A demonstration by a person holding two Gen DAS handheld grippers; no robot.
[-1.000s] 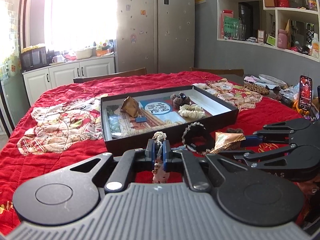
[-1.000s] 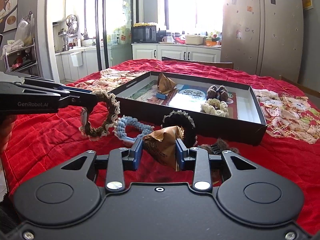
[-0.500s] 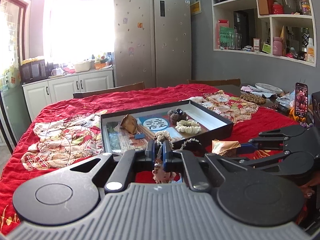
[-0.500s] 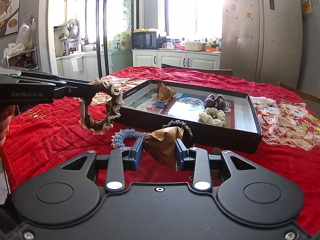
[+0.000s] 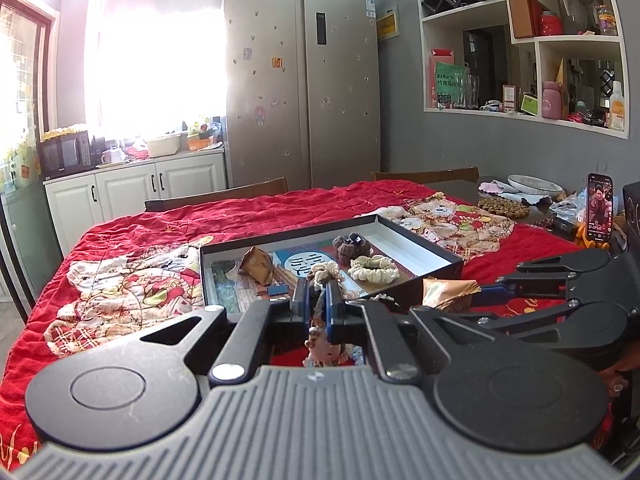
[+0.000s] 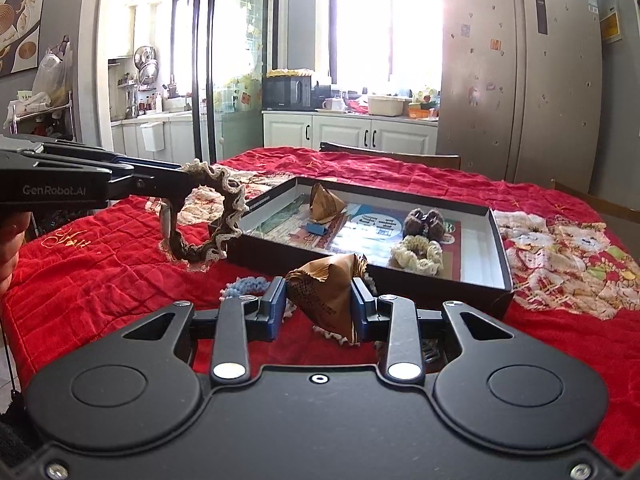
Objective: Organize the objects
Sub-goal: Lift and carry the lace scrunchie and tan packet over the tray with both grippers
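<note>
— Box [image 6: 502,280] is sitting open on the red-covered desk [image 6: 100,256], lying ahead of both claws; which one is nearer?

— Both are hovering just short of its near wall. The right claw [image 6: 318,302] is gripping a brown paper packet [image 6: 326,288], facing the middle of that wall.

— And the left claw [image 5: 318,300]?

— It is pinching a frilly scrunchie [image 6: 208,216] shut, hanging it just beside the box's left corner.

Both views sit low behind their own jaws, tilted slightly down across the red cloth [image 5: 132,236]. Left view faces the fridge [image 5: 304,88]; right view faces the window. Shared: the box [image 6: 496,236], mid-distance, and each other's gripper.
</note>
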